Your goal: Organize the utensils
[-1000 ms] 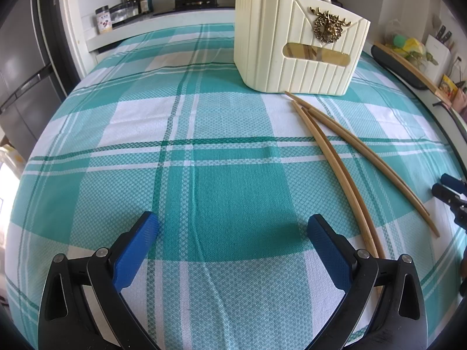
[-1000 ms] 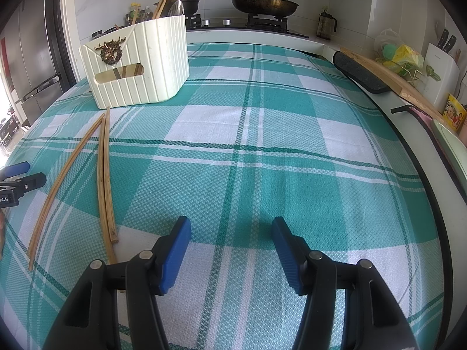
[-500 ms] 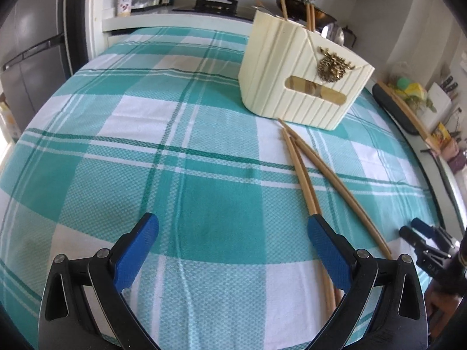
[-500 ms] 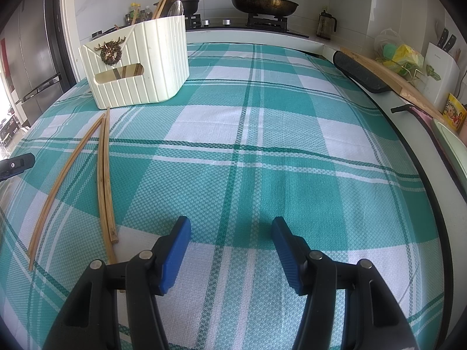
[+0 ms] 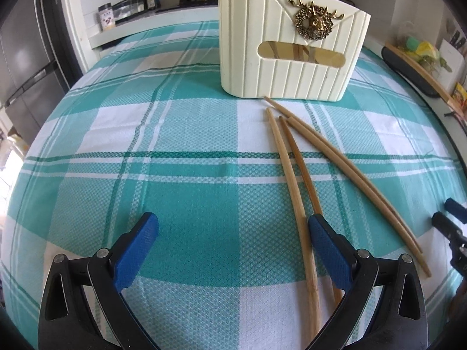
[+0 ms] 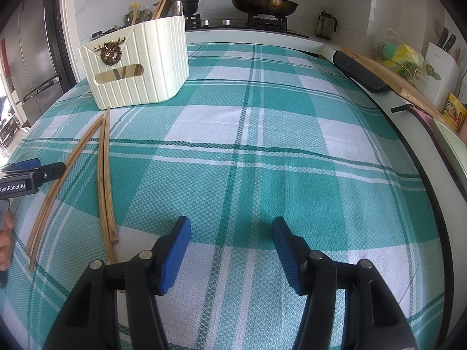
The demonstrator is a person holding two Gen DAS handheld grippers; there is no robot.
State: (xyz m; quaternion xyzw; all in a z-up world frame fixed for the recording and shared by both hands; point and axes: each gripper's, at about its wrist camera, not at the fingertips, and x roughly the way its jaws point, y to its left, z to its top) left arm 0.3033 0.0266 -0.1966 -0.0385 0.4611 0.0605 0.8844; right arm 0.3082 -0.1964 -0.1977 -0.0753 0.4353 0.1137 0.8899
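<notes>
Four chopsticks (image 5: 294, 180) lie loose on the checked worktop (image 5: 175, 134), lower right of the cream holder (image 5: 289, 49). The left gripper (image 5: 233, 233), fingers apart, hovers over them; the right gripper (image 6: 230, 239) waits, fingers apart. Next likely: straddle one stick, close, lift.

We see a teal plaid tablecloth (image 6: 262, 151) covering the tabletop, a lidded frying pan (image 6: 264, 3) on the stove behind, a refrigerator (image 5: 26, 67) at left, and a knife block (image 6: 442, 67) at right.

Both wrist views low over tablecloth (image 5: 181, 175); share holder (image 6: 140, 67).
</notes>
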